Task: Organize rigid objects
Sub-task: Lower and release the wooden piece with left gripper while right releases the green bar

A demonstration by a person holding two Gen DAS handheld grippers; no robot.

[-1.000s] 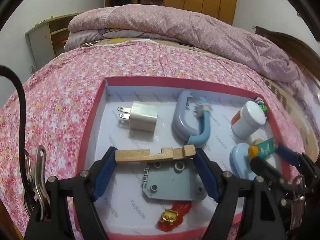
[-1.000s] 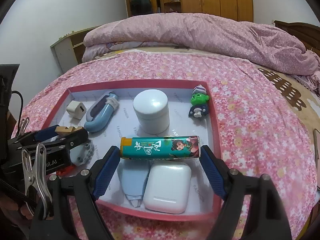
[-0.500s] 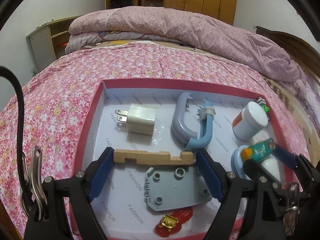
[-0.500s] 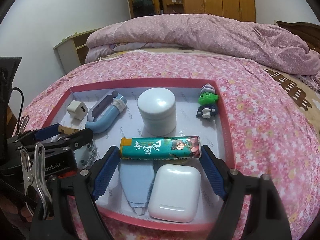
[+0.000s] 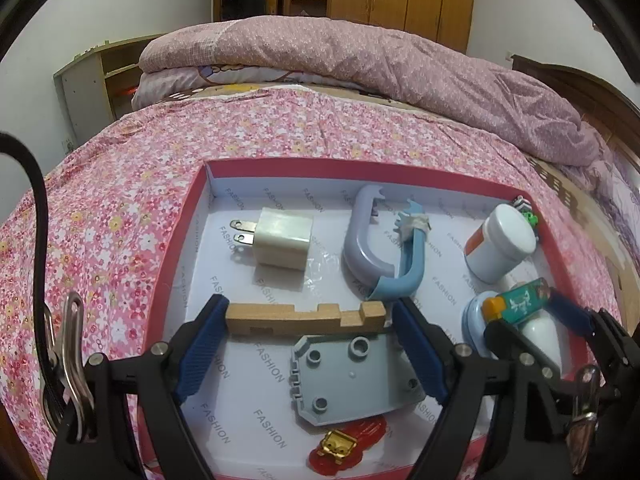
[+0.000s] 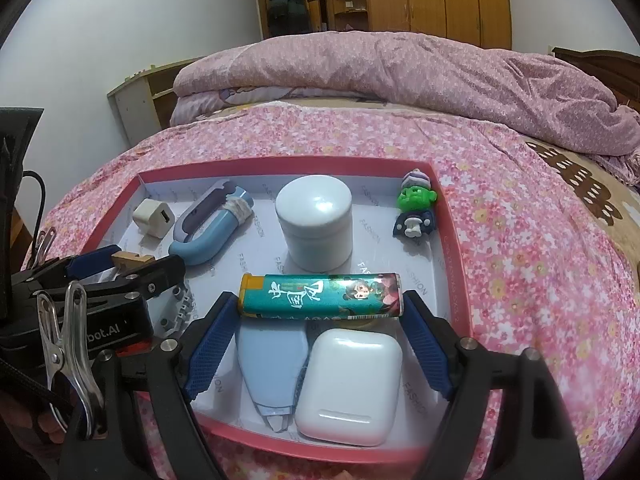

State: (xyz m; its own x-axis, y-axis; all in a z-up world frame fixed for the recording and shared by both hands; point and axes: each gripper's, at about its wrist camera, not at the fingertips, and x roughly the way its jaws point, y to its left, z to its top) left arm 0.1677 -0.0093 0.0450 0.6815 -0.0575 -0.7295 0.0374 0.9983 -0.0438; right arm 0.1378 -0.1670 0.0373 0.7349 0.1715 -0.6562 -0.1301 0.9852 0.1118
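A red-rimmed box (image 5: 188,216) with a white floor lies on the flowered bed. My left gripper (image 5: 308,320) is shut on a notched wooden strip (image 5: 304,320), held above a grey plastic plate (image 5: 352,380). My right gripper (image 6: 320,300) is shut on a teal lighter (image 6: 320,294), held above a white earbud case (image 6: 352,384) and a light blue piece (image 6: 272,360). The right gripper and its lighter also show in the left wrist view (image 5: 520,304). The left gripper shows at the left in the right wrist view (image 6: 128,260).
In the box lie a white charger plug (image 5: 282,242), a blue-grey U-shaped handle (image 5: 380,248), a white jar (image 6: 316,220), a green figurine (image 6: 416,208) and a red trinket (image 5: 348,444). A folded pink quilt (image 5: 360,60) lies behind.
Both grippers have risen and drawn back a little with their objects still held, so the box contents below show more fully. Nothing in the box has moved.
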